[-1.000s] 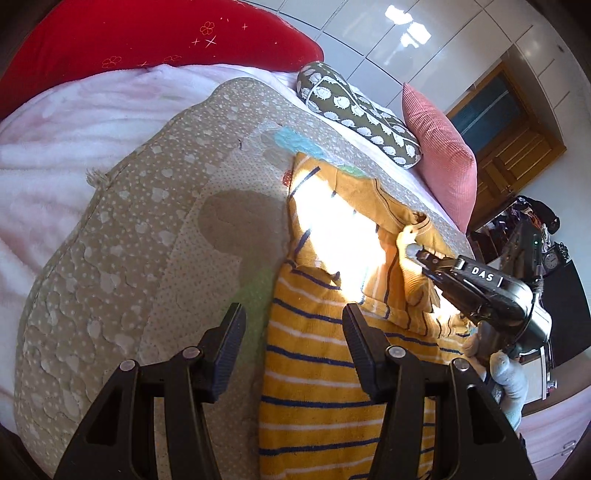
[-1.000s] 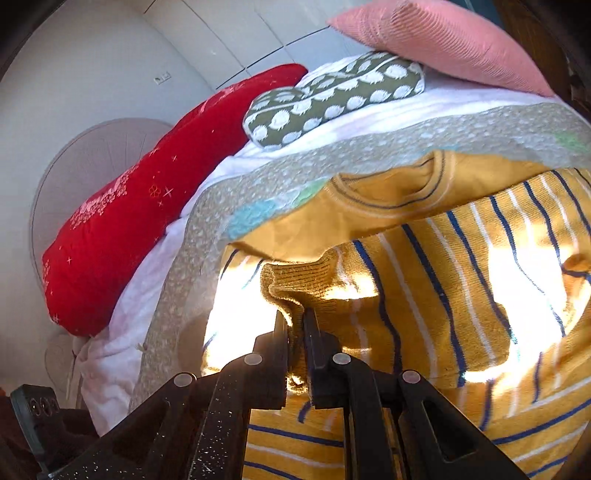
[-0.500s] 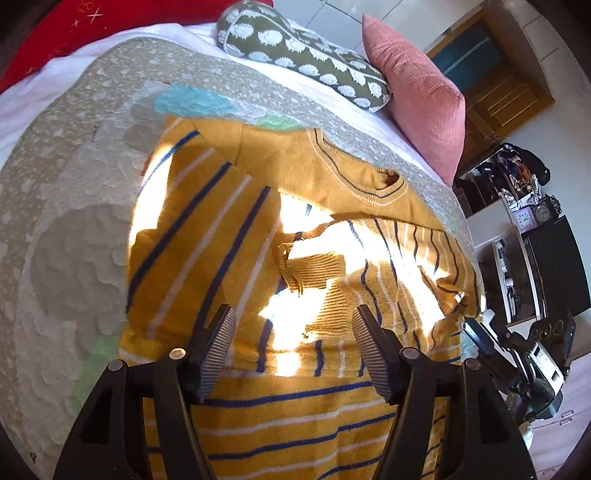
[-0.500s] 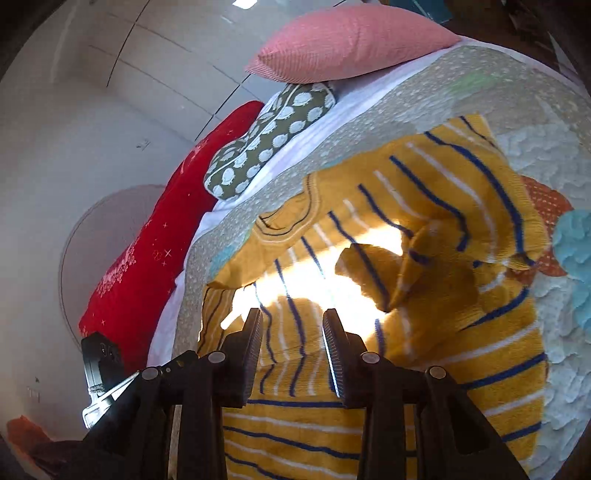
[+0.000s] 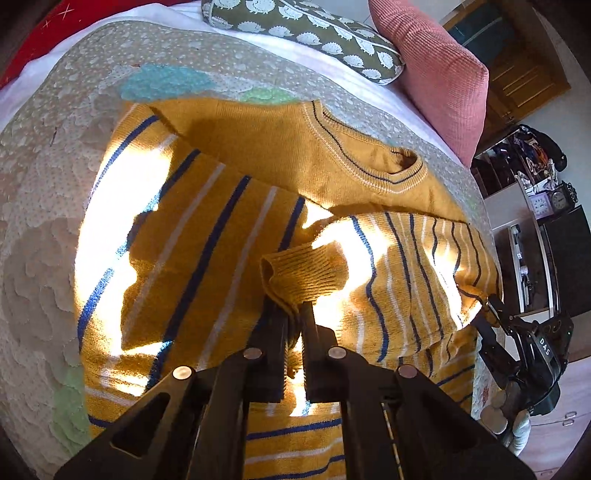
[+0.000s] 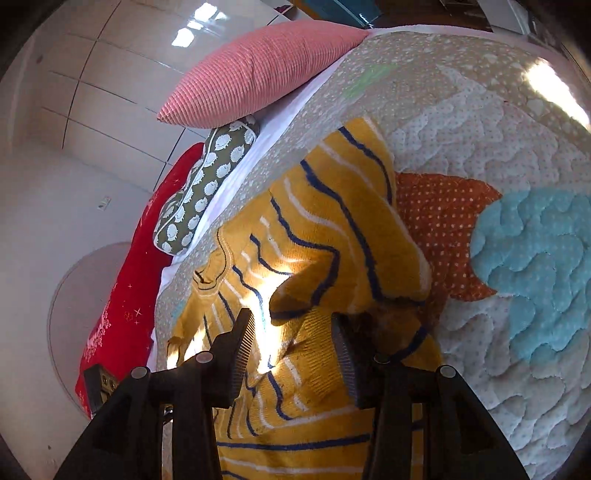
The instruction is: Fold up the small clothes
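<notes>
A small mustard-yellow sweater (image 5: 207,236) with blue and white stripes lies on a quilted bed cover (image 5: 44,155). Both sleeves are folded in over its body. My left gripper (image 5: 293,314) is shut on the ribbed cuff (image 5: 303,273) of the folded right sleeve, at the middle of the sweater. My right gripper (image 6: 291,325) is open over the sweater's (image 6: 332,229) right side, jaws on either side of a raised fold, holding nothing. It also shows in the left wrist view (image 5: 524,354) at the sweater's right edge.
A pink ribbed pillow (image 5: 436,70), a green patterned cushion (image 5: 306,26) and a red cushion (image 6: 122,302) lie along the head of the bed. The quilt (image 6: 509,266) has orange and blue patches right of the sweater. Shelves and furniture (image 5: 535,206) stand beyond the bed's right edge.
My left gripper moved forward onto the sleeve cuff and shut on it. My right gripper let go of the sleeve, opened wider and moved to the sweater's right side.
</notes>
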`<state>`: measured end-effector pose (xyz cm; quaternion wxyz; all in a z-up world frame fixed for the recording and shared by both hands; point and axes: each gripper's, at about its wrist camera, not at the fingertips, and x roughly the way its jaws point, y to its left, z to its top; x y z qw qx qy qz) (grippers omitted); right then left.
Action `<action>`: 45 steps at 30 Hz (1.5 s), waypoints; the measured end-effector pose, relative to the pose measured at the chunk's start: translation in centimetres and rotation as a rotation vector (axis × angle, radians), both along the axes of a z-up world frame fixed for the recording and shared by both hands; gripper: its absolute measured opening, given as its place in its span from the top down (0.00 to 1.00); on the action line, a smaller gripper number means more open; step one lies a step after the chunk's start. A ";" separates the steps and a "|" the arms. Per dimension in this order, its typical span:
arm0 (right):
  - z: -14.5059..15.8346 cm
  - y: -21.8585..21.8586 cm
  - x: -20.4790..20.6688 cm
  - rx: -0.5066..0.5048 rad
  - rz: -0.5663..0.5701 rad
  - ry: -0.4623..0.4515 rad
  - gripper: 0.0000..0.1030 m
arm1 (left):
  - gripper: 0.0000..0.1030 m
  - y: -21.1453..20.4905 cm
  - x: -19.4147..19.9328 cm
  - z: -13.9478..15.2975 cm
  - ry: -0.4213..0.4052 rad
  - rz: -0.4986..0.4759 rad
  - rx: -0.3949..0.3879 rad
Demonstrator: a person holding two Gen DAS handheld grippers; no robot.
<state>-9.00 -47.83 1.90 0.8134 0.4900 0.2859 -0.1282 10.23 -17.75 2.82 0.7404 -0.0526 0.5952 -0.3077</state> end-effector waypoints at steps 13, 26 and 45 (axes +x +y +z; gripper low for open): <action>4.7 3.1 0.8 -0.069 0.141 -0.061 0.94 | 0.97 6.7 1.5 6.0 -0.105 0.088 -0.085; -1.7 5.0 -1.5 -0.087 0.134 0.071 0.93 | 0.91 11.8 1.6 -0.4 -0.004 0.173 -0.032; -0.6 2.7 0.8 -0.102 0.183 0.070 0.92 | 0.71 9.9 -0.2 0.5 -0.046 0.192 -0.040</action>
